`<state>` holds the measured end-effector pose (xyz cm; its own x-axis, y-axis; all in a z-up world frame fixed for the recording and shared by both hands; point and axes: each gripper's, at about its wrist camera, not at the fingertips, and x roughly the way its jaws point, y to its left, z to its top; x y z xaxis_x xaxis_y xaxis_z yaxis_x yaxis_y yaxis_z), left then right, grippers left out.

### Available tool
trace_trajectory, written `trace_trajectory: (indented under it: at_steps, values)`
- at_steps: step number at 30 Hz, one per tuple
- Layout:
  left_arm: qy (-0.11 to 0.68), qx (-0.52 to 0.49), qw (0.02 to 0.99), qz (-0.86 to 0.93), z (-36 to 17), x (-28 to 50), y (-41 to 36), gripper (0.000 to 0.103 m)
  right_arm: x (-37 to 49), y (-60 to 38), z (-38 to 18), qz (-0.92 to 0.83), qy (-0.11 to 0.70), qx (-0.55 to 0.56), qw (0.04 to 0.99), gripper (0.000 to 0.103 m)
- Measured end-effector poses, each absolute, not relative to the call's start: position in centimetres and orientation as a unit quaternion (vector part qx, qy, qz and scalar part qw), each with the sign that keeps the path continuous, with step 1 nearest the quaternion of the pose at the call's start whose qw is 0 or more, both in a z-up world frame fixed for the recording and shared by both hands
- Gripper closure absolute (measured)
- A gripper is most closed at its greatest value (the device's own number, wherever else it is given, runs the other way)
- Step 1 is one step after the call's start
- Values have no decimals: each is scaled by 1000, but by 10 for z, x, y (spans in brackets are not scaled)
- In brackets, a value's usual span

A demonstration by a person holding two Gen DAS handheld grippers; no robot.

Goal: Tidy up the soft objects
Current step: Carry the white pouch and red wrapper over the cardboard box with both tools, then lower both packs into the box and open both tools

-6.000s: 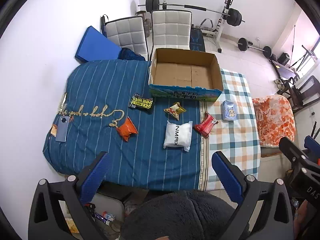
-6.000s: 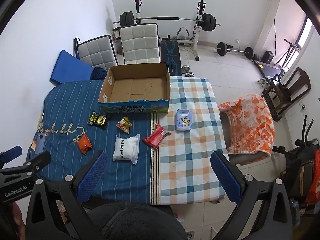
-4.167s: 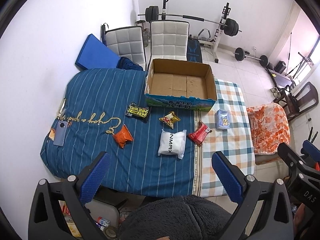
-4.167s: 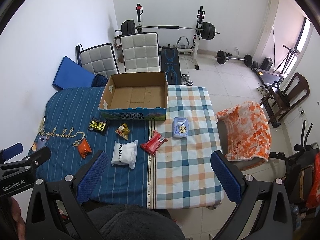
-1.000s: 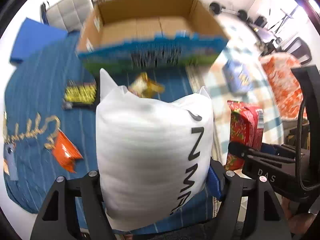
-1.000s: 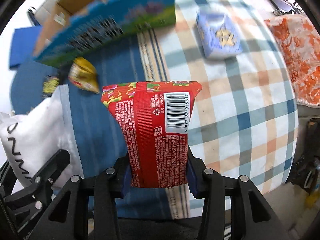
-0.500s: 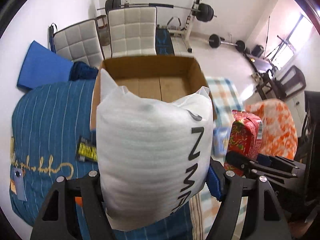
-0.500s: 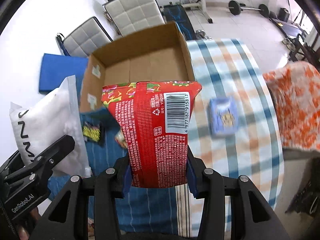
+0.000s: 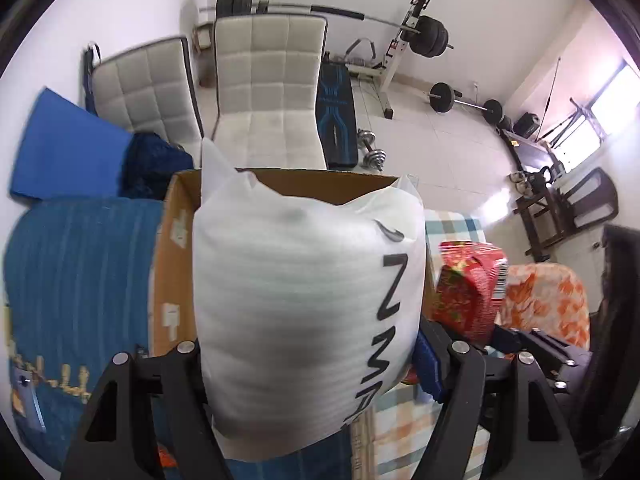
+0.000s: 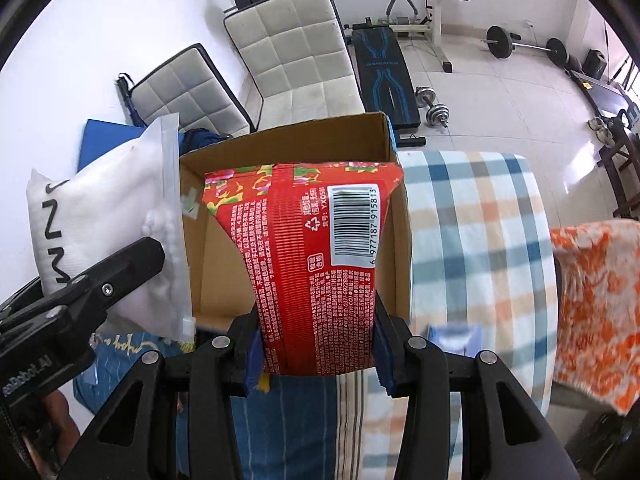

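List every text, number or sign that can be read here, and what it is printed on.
"NMA", cut off lower down: white bag, held in the left tool.
"6 977187 915813" beside a barcode, "YX050" and a recycling sign: red pack, held in the right tool.
"Robot.AI", partly cut off: left tool's body.
Red pack's small print: too small to read.

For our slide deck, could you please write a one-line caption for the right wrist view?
Right hand-held gripper holds a red snack packet above an open cardboard box; white foam pouch alongside.
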<state>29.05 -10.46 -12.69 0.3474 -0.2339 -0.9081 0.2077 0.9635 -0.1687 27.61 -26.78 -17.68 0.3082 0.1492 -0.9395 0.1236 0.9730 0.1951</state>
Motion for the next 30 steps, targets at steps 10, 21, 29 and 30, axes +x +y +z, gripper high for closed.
trace_trajectory:
  at_steps: [10, 21, 29, 30]
  values:
    - [625, -69, 763, -149, -201, 385, -109, 31, 370, -282, -256, -6, 635, 90, 767, 56]
    - [697, -127, 687, -161, -300, 450, -106, 33, 418, -271, -325, -18, 678, 63, 732, 56]
    - [715, -95, 676, -150, -325, 462, -118, 33, 436, -266, -347, -33, 691, 46, 720, 56]
    - [716, -93, 676, -148, -326, 462, -119, 33, 438, -266, -351, -33, 694, 50, 718, 56]
